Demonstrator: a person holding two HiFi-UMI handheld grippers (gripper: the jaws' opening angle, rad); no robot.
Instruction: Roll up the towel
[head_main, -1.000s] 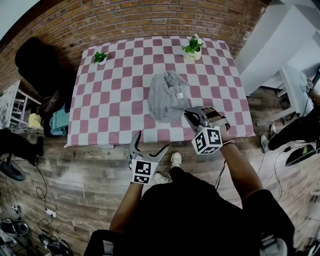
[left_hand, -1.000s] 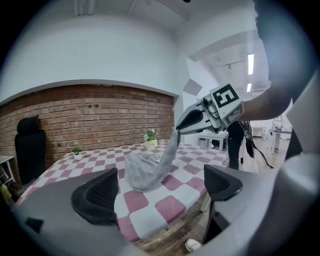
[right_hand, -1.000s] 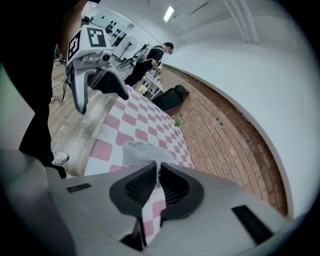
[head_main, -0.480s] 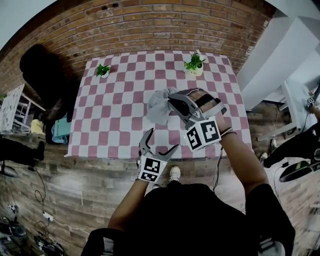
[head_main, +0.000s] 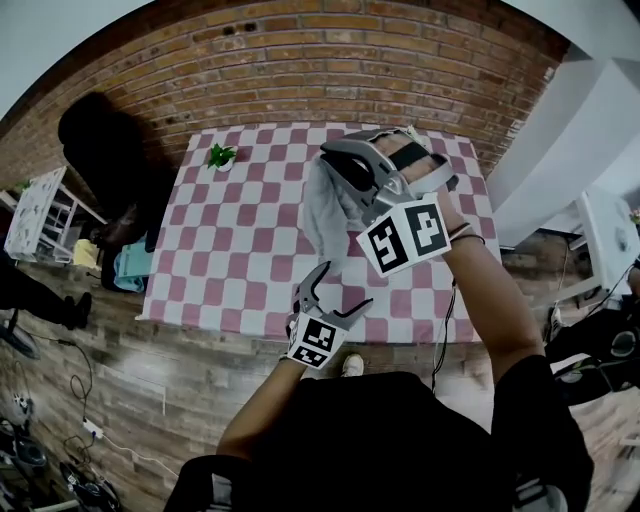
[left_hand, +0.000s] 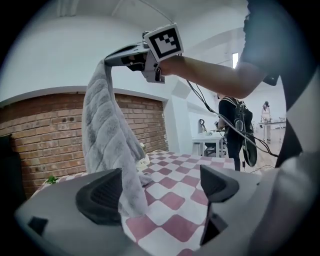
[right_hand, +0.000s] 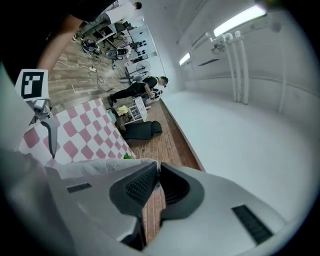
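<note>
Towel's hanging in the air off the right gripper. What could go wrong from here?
1. The right gripper is shut on only a thin edge of the fluffy grey towel, which hangs full length from it; it may slip out.
2. The towel's lower end hangs near the small white plant pot on the table; a swing could tip it.

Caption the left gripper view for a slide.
Right gripper holds a grey towel hanging over the pink-checked table.
</note>
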